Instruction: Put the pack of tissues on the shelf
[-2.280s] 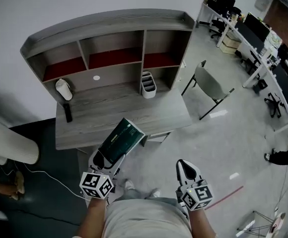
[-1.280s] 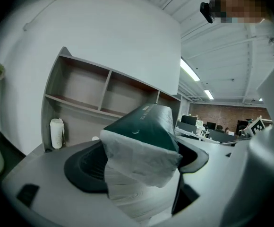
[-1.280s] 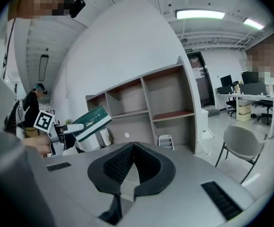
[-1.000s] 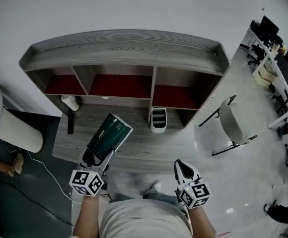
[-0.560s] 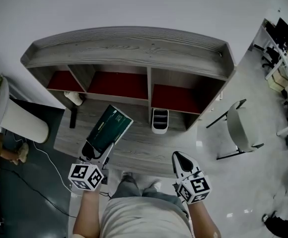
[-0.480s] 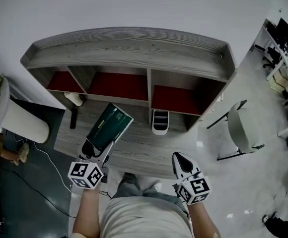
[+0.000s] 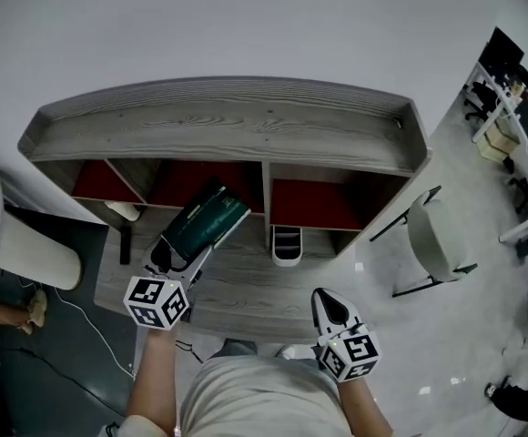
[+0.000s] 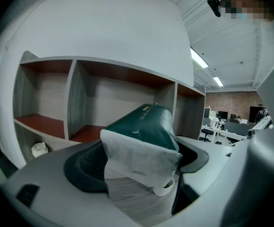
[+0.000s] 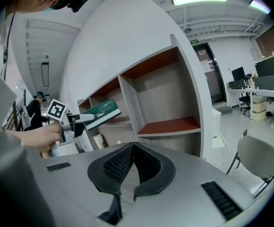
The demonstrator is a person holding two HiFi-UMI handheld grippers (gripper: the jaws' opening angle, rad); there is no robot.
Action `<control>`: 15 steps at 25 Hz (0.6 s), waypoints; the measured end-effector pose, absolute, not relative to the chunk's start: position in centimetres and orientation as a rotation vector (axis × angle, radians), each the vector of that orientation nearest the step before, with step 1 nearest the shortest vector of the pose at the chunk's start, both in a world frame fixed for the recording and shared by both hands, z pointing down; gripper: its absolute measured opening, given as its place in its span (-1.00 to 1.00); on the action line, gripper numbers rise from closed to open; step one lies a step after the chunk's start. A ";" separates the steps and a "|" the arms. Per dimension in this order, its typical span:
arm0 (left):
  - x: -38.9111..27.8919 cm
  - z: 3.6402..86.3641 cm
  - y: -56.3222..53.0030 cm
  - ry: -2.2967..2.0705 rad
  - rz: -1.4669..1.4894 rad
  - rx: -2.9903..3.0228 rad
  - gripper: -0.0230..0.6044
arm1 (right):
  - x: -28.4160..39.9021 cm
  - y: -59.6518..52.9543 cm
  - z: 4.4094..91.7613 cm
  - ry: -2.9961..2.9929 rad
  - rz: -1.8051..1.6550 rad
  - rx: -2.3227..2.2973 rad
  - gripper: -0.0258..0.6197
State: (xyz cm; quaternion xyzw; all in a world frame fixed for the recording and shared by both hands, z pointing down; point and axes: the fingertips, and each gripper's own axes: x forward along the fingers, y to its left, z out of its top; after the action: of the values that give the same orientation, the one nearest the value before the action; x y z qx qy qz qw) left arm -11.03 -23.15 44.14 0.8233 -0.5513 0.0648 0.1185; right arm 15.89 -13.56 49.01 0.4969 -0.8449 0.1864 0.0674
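The dark green pack of tissues [image 7: 206, 219] with a white end [image 8: 139, 155] is clamped in my left gripper [image 7: 175, 249], held up in front of the middle compartment of the grey shelf unit [image 7: 228, 126]. The pack's far end reaches the front of the red-lined middle shelf [image 7: 196, 182]. From the right gripper view the pack [image 9: 99, 113] shows sticking out toward the shelf. My right gripper [image 7: 329, 309] hangs low at the desk's front edge, its jaws shut with nothing between them [image 9: 132, 148].
A white pen holder [image 7: 285, 246] stands on the desk under the right compartment. A white object [image 7: 121, 211] and a dark remote [image 7: 125, 244] lie at the desk's left. A chair [image 7: 432, 244] stands to the right, a white rounded seat [image 7: 18, 244] to the left.
My left gripper has carried the tissue pack up and forward from above the desk to the mouth of the middle shelf. The right gripper has stayed low near the desk front.
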 end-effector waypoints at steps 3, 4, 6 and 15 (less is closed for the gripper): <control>-11.2 44.4 -26.0 -1.554 0.269 2.454 0.47 | 15.3 -15.0 48.6 -2.521 0.549 1.547 -0.83; -11.4 44.5 -26.9 -1.530 0.291 2.468 0.47 | 15.1 -15.5 48.5 -2.512 0.546 1.563 -0.83; -11.5 44.9 -28.5 -1.469 0.321 2.495 0.47 | 14.7 -16.3 48.4 -2.490 0.543 1.593 -0.83; -10.2 45.0 -32.3 -1.109 0.444 2.736 0.48 | 12.4 -18.2 48.7 -2.398 0.532 1.656 -0.83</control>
State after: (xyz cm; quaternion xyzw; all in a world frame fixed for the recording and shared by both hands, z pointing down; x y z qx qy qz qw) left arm -10.24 -32.34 45.03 0.9137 -0.3703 0.1483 0.0778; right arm 12.44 -18.24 48.74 0.5568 -0.8063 0.1788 0.0892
